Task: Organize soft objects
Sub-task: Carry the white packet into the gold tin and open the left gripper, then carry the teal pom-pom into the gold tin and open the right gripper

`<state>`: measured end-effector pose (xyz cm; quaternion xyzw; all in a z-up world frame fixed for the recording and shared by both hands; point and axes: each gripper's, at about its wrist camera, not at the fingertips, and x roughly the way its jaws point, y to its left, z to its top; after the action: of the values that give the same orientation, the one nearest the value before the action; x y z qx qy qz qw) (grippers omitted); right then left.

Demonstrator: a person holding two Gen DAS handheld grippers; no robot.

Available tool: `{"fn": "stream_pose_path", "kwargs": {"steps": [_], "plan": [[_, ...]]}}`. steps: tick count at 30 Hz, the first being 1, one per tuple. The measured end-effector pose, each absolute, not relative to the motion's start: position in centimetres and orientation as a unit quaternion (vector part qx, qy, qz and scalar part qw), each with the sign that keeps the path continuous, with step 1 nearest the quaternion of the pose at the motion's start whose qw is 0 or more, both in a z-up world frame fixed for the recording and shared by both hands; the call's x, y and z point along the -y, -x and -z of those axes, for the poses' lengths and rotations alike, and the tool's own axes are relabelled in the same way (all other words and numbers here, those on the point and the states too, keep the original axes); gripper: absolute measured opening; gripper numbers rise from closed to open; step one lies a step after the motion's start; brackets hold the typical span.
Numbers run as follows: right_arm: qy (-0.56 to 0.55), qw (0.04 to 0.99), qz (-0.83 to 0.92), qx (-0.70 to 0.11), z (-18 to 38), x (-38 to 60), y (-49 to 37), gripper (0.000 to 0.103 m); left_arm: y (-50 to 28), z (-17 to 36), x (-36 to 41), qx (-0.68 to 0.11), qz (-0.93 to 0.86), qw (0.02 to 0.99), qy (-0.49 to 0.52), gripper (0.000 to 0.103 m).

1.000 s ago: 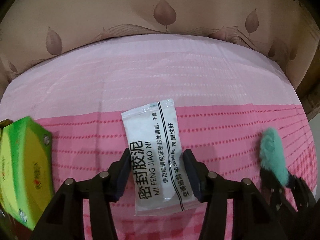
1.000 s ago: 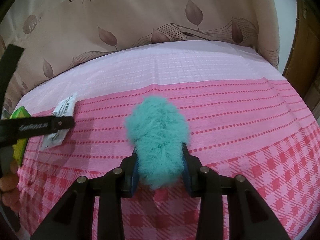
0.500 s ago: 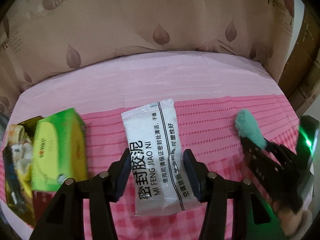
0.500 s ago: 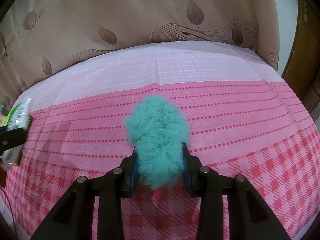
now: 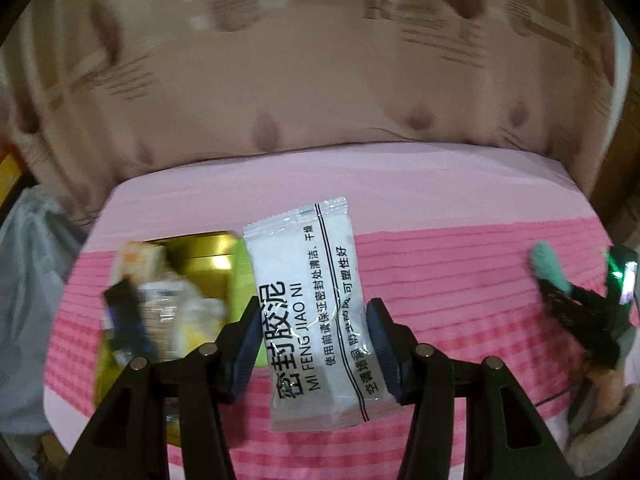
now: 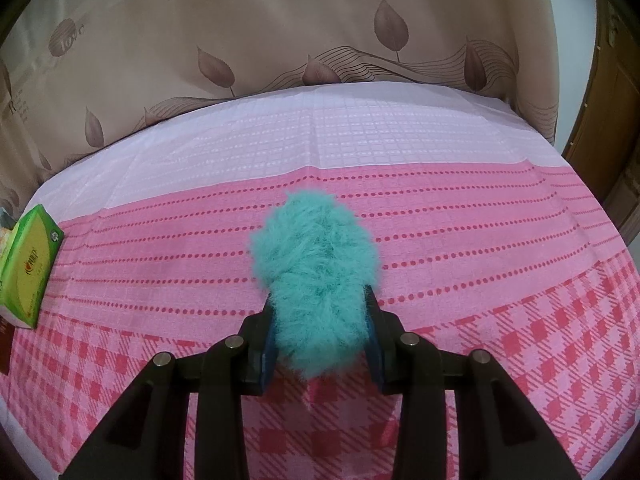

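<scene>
Above the pink cloth [image 6: 440,208], the left gripper [image 5: 312,340] clamps a white sachet [image 5: 316,312] and the right gripper [image 6: 320,332] a teal pompom [image 6: 316,280]; the slick sachet could slip free during transit.

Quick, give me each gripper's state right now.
Left gripper: shut on the white packet.
Right gripper: shut on the teal fluffy toy.
</scene>
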<state>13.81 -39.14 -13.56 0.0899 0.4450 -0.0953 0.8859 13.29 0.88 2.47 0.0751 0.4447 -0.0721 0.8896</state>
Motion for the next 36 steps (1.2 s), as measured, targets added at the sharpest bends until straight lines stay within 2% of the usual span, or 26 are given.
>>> {"fn": "stream_pose_path", "kwargs": {"steps": [7,13,22,36], "plan": [[-0.081,0.885,0.100,-0.447,13.6,38.9,-13.9,0.036,-14.7,-1.5,-8.4,-0.455,0.003,0.889,-0.056,0.053],[-0.073,0.885,0.103,-0.449,13.6,38.7,-13.9,0.036,-16.1,0.5,-11.9,-0.472,-0.016,0.880,-0.052,0.053],[-0.068,0.884,0.106,-0.450,13.8,38.5,-14.0,0.036,-17.8,3.5,-14.0,-0.500,-0.017,0.865,-0.033,0.053],[-0.056,0.883,0.111,-0.452,13.7,38.3,-14.0,0.036,-16.7,1.9,-14.3,-0.489,0.001,0.871,-0.044,0.058]]}}
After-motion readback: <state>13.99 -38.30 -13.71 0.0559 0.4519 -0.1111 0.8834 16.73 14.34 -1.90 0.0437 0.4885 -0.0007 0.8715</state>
